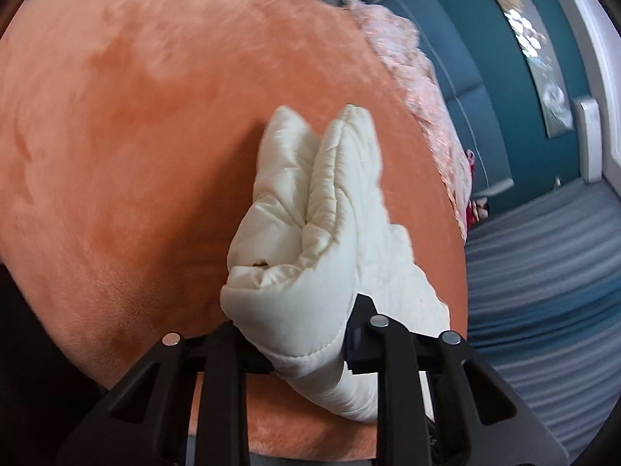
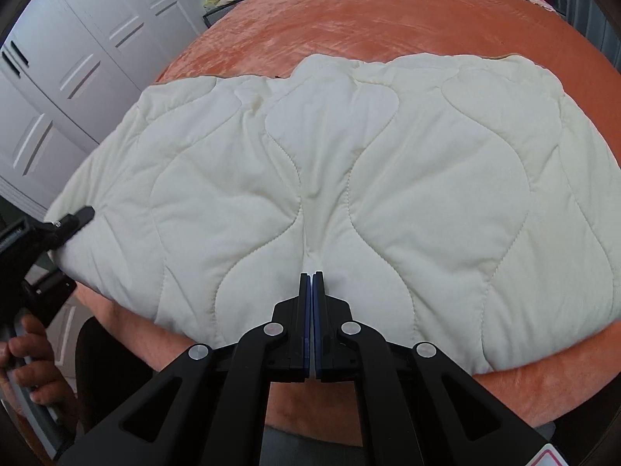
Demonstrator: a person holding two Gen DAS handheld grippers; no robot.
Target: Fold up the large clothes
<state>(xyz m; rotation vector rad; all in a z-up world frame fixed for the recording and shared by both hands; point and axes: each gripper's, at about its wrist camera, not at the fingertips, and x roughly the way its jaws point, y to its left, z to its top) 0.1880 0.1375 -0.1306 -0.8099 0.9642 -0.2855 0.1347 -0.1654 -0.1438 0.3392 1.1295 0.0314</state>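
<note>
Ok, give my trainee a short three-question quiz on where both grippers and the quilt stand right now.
1. True or false: the left gripper has its fingers clamped on a bunched corner of the cream quilt.
2. What colour is the bed cover under the quilt?
3. The right gripper is: A) wide open, B) shut with its tips at the quilt's near edge, C) holding a pink cloth.

Key: 1 true; 2 orange; 3 B.

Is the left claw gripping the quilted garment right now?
Yes, the left claw is clamped on a bunched corner of the cream quilted garment above the orange bedspread.
</note>
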